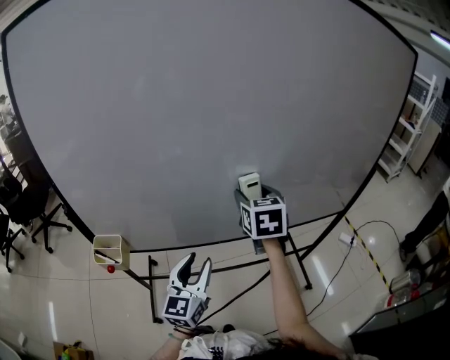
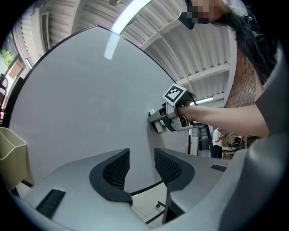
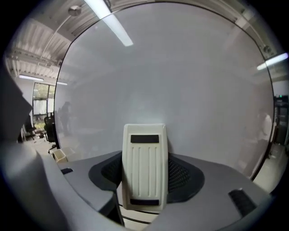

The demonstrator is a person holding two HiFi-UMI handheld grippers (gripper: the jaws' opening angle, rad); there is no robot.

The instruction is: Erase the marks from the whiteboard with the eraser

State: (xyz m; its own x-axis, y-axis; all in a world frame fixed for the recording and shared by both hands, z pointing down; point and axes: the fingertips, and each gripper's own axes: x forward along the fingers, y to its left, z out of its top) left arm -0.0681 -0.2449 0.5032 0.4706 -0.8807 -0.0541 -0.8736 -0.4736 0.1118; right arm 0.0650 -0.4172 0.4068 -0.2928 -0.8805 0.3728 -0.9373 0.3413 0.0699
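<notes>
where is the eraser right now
The eraser is held between the jaws of the right gripper, up against the whiteboard near its bottom edge, a little right of centre in the head view.

Workshop-type office space is indicated: freestanding whiteboard point(image 1: 211, 105), swivel chairs point(image 1: 17, 195), shelving rack point(image 1: 413, 121), striped tape point(image 1: 367, 252) on tiled floor point(image 1: 70, 295), corrugated ceiling point(image 2: 180, 45), tube light point(image 2: 135, 11).

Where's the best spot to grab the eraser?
Hold the eraser by its two long, straight sides, coming from its ribbed back, as the right tool does now. Those flat parallel sides suit two jaws, and the wiping face is free toward the whiteboard.
</notes>
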